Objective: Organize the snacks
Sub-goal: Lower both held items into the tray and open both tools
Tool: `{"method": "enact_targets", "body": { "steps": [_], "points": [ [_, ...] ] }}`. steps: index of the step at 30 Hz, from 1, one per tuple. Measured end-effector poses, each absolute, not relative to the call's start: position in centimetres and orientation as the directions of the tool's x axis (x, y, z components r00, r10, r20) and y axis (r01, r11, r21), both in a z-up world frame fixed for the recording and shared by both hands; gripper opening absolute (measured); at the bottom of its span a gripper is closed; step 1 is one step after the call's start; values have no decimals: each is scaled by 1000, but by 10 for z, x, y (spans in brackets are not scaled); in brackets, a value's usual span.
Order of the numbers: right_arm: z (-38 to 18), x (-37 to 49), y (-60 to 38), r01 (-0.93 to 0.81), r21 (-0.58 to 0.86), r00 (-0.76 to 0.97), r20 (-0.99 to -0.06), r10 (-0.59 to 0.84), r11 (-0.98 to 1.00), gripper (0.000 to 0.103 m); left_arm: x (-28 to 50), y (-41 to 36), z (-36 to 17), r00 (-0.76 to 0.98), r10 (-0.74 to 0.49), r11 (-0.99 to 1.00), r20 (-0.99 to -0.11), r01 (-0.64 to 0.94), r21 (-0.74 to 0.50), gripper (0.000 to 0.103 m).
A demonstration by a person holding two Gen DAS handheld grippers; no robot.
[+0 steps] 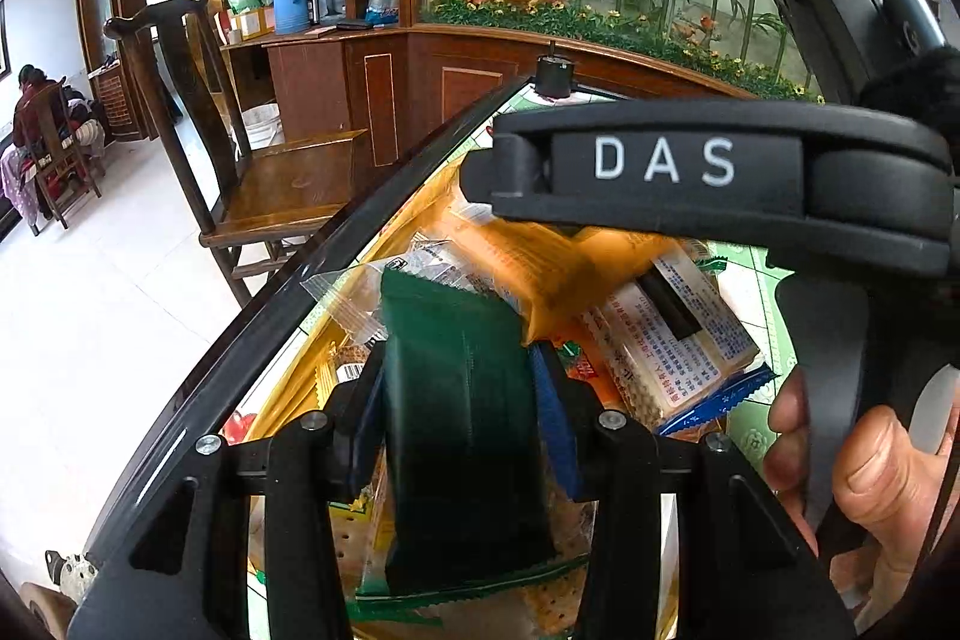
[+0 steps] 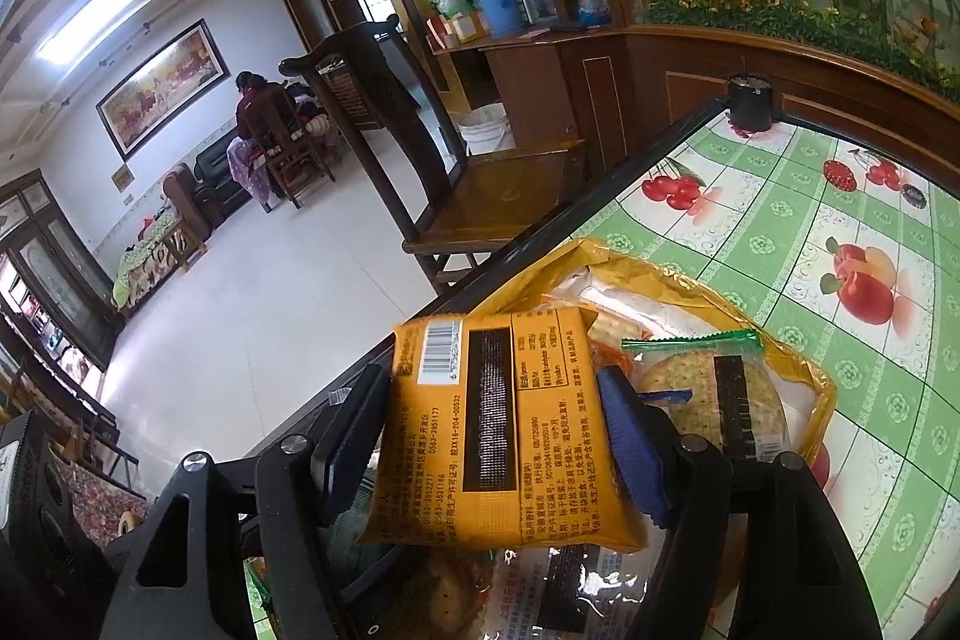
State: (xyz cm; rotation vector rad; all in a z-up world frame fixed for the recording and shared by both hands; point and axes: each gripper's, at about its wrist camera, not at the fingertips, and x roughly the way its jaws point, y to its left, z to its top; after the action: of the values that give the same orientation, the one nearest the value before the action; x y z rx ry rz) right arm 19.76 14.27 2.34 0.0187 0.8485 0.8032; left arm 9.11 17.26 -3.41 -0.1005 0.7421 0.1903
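My left gripper (image 1: pixel 459 388) is shut on a dark green snack packet (image 1: pixel 462 418) and holds it above a pile of snack packets (image 1: pixel 666 340) lying on a yellow bag. My right gripper (image 2: pixel 498 418) is shut on an orange snack packet (image 2: pixel 498 430) with a barcode, held over the open yellow bag (image 2: pixel 804 370) that holds cracker packets (image 2: pixel 708 394). The right gripper's black body (image 1: pixel 708 166), marked DAS, crosses the left wrist view just above the pile.
The table (image 2: pixel 840 220) has a green fruit-print cloth and a dark edge (image 1: pixel 288 316). A small black pot (image 2: pixel 749 103) stands at its far corner. A wooden chair (image 1: pixel 282 184) stands beside the table. A wooden cabinet with flowers lies behind.
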Motion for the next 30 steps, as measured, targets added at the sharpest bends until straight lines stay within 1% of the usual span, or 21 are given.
{"method": "enact_targets", "body": {
  "steps": [10,15,19,21,23,24,26,30],
  "points": [
    [24,201,137,-614,329,399,-655,641,718,73,89,177,-33,718,128,977,-685,-208,-35,44],
    [36,199,115,-588,361,431,-617,658,724,73,86,178,-31,720,130,977,-681,-211,-37,44],
    [45,193,84,-548,414,464,-573,676,727,73,89,175,-30,715,134,974,-686,-223,-42,44],
    [49,185,68,-533,430,480,-556,679,729,76,89,176,-29,714,125,972,-689,-226,-58,49],
    [50,177,52,-519,440,492,-547,677,733,79,89,173,-27,716,123,973,-687,-222,-58,63],
    [50,173,46,-513,444,496,-546,675,735,79,88,171,-26,718,128,974,-684,-222,-51,65],
    [47,164,30,-500,446,506,-546,668,743,79,85,165,-24,722,135,975,-678,-218,-38,75],
    [40,149,4,-473,458,518,-547,658,753,79,84,156,-20,718,163,976,-676,-220,2,75]
  ]
}}
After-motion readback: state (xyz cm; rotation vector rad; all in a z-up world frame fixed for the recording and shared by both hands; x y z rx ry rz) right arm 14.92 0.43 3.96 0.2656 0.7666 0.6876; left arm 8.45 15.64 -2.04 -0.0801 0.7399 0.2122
